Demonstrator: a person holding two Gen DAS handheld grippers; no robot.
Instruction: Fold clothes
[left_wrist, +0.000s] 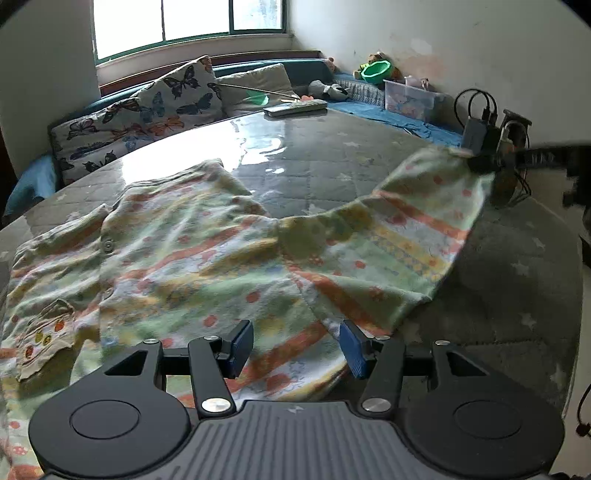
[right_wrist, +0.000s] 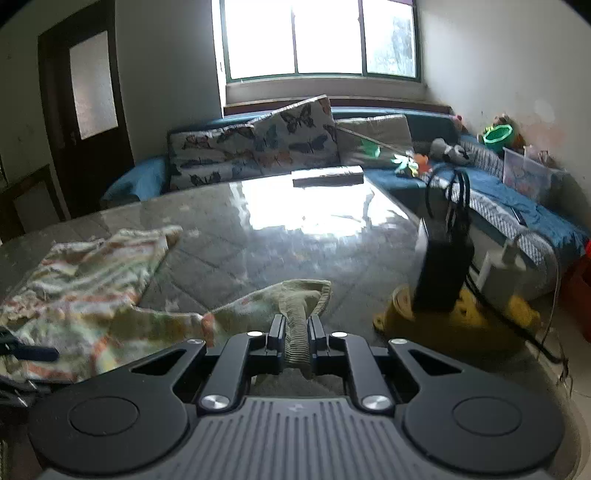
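A pale green child's shirt (left_wrist: 184, 258) with orange stripes, buttons and a small pocket lies spread on the grey quilted table top (left_wrist: 314, 155). My left gripper (left_wrist: 297, 347) hovers open over the shirt's near hem, its blue pads apart with cloth lying flat below them. The shirt's right sleeve (left_wrist: 424, 206) is stretched up and away to the right gripper (left_wrist: 478, 162). In the right wrist view my right gripper (right_wrist: 297, 332) is shut on the sleeve's ribbed cuff (right_wrist: 306, 295), lifted off the table. The shirt's body (right_wrist: 81, 288) lies to the left.
A flat remote-like box (left_wrist: 295, 107) lies at the table's far edge. Behind is a blue sofa with butterfly cushions (left_wrist: 166, 99) and toys. A black device with cables on a yellow stand (right_wrist: 443, 266) stands off the table's right edge.
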